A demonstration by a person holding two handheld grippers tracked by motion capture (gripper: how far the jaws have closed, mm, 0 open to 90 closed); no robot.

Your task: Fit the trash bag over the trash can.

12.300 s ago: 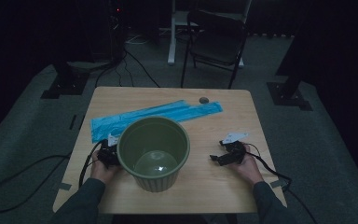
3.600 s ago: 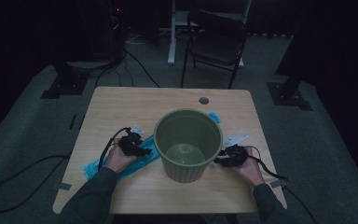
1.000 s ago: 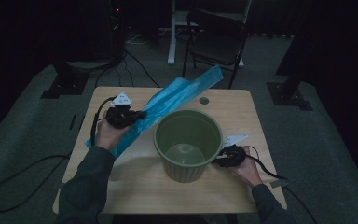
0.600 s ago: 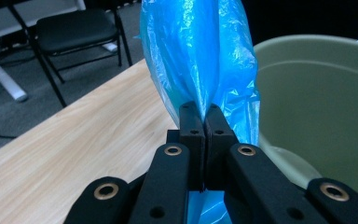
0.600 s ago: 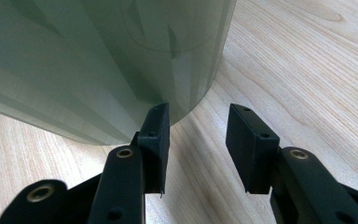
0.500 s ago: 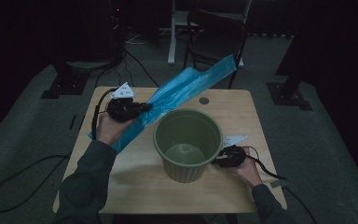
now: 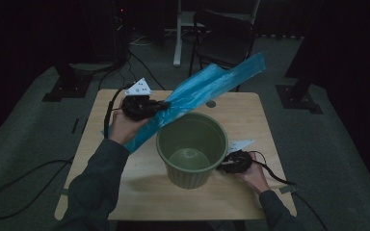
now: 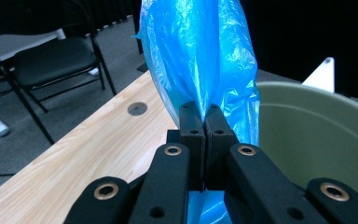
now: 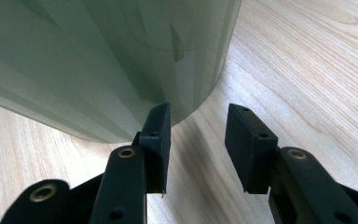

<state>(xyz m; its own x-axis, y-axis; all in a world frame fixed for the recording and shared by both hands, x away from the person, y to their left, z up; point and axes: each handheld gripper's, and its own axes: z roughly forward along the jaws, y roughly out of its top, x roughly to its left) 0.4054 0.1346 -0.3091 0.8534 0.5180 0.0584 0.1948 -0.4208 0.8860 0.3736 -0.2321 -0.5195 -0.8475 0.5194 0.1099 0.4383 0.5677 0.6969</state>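
The blue plastic bag (image 7: 207, 91) is off the table, stretched as one long crumpled strip that runs on a slant from low beside the person's left forearm up and away past the far edge of the table (image 7: 106, 187); its long axis crosses just beside the far-left rim of the green bin (image 7: 191, 155), so the bag lies up and to the left of the bin's mouth rather than over its middle; in the left gripper view the film (image 8: 200, 51) rises straight out from between the jaws with the bin's rim (image 8: 307, 93) close on one side; the left gripper (image 7: 166, 105) has its jaws pressed together on the bag near the middle of its length, leaving a long free end above and a shorter tail hanging below; the bin stands upright and empty on the table, roughly central and toward the right hand; the right gripper (image 7: 220, 168) rests low by the bin's near-right wall, jaws apart and clasping nothing, one jaw just at the wall in the right gripper view (image 9: 198, 144); by my reading the left hand is the one nearer the bag and must bring it across to the bin's opening, the right being placed to steady the bin
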